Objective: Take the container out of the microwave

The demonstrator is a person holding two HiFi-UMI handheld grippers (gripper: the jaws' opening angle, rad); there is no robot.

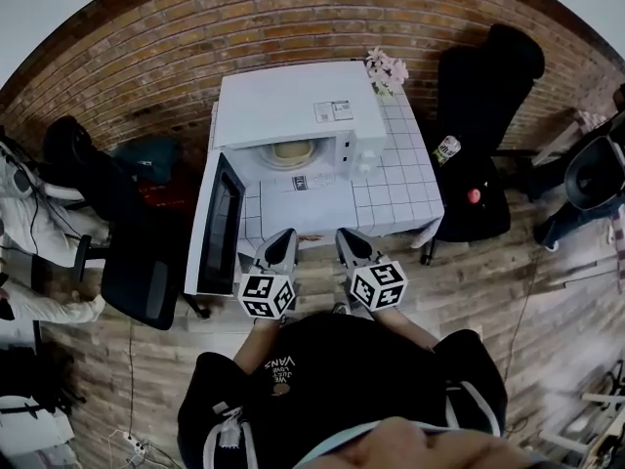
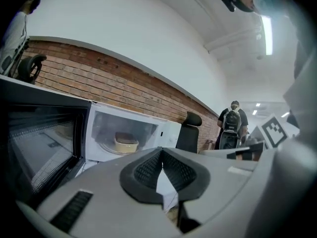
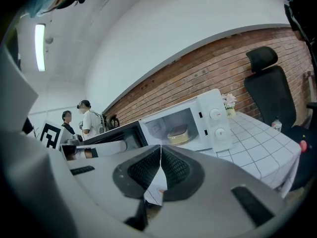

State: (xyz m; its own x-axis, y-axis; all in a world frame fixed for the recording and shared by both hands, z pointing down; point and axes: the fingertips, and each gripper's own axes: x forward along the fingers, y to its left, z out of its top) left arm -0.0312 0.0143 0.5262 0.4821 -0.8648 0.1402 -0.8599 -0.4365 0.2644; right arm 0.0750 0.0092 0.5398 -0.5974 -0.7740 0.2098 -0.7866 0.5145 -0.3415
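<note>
A white microwave stands on a tiled table with its door swung open to the left. Inside, on the turntable, sits a shallow beige container, also seen as the container in the left gripper view and the container in the right gripper view. My left gripper and right gripper hover side by side at the table's front edge, short of the cavity. Both are shut with nothing between the jaws.
Black office chairs stand left and right of the table. A flower pot sits at the table's back right corner. A brick wall runs behind. People stand in the distance.
</note>
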